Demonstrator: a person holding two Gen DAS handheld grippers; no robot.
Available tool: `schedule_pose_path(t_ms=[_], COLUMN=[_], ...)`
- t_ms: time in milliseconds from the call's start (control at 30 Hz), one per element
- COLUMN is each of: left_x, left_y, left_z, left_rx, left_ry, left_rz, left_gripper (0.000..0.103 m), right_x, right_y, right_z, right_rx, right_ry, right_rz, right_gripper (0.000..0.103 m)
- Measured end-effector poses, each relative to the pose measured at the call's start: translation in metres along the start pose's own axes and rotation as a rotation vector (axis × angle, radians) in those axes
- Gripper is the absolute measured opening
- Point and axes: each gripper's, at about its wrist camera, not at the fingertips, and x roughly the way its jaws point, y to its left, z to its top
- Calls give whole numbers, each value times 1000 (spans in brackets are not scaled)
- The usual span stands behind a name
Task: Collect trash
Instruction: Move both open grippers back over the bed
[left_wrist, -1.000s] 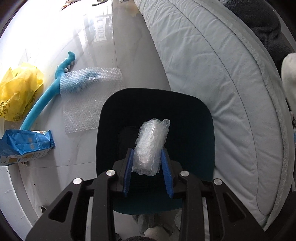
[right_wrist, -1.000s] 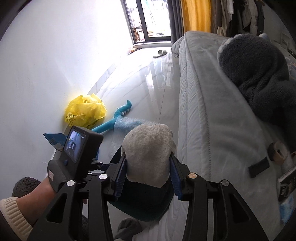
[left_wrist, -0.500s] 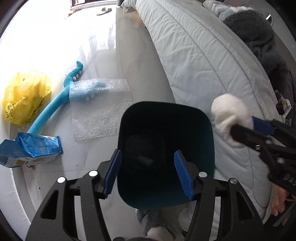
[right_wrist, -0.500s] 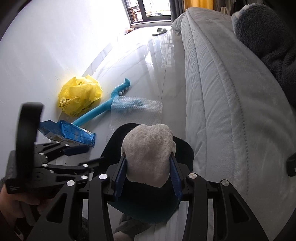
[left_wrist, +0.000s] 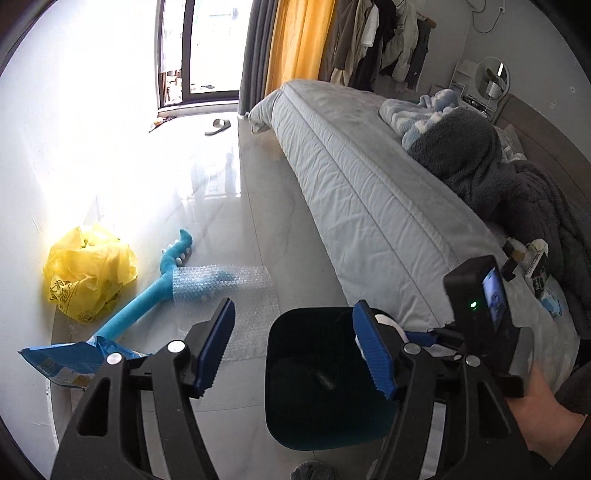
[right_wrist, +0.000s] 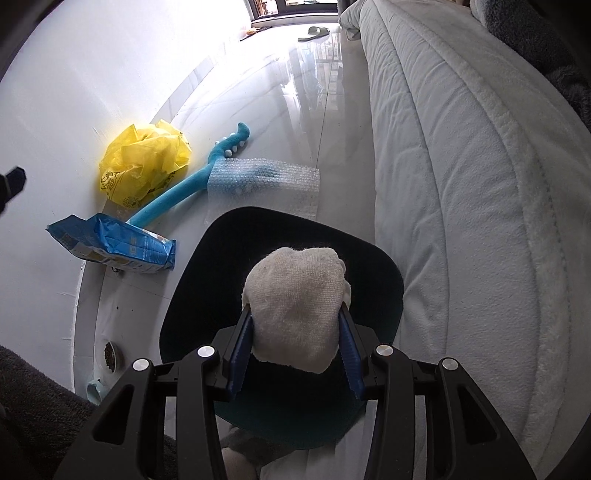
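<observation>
One hand-held gripper (left_wrist: 293, 345), the left, now opening and empty, its bubble wrap gone; right hand-held gripper (right_wrist: 295, 350) clamps cloth wad (right_wrist: 295, 295).

L wrist cam looks slantwise down the room, window at top. R wrist cam looks steeply down, close over the bin (right_wrist: 384, 266). Both share bin, floor (left_wrist: 258, 206), bed (left_wrist: 362, 192).

bin (right_wrist: 384, 266) floor: hidden by wad (right_wrist: 295, 306) | blue packet (left_wrist: 66, 363): print unreadable | bedside items (left_wrist: 535, 266): too small
</observation>
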Motion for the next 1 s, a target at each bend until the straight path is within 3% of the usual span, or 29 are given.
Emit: schedule_pose_path(t_ms=[133, 200, 433, 500, 833, 1000], left_x=[-21, -34, -58, -64, -89, -83], left_y=[-5, -12, -31, -39, -90, -114], left_z=[11, 15, 26, 27, 40, 42], left_rx=[-13, 1, -11, -4, 75, 103], left_ry=[-69, -119, -182, -199, -331, -335], left_rz=[-6, -6, -46, -59, -104, -152], left_gripper=[67, 67, 69, 71, 87, 90], right_x=[8, 8, 0, -9, -90, -125], right_y=[-3, -5, 1, 3, -16, -46], right_z=[-8, -11, -16, -18, -26, -34], right_rx=[0, -2, -14, -26, -37, -2], right_ry=[18, 9, -15, -41, -224, -328], right_rz=[4, 16, 76, 97, 157, 150], right_gripper=[46, 59, 77, 82, 86, 90])
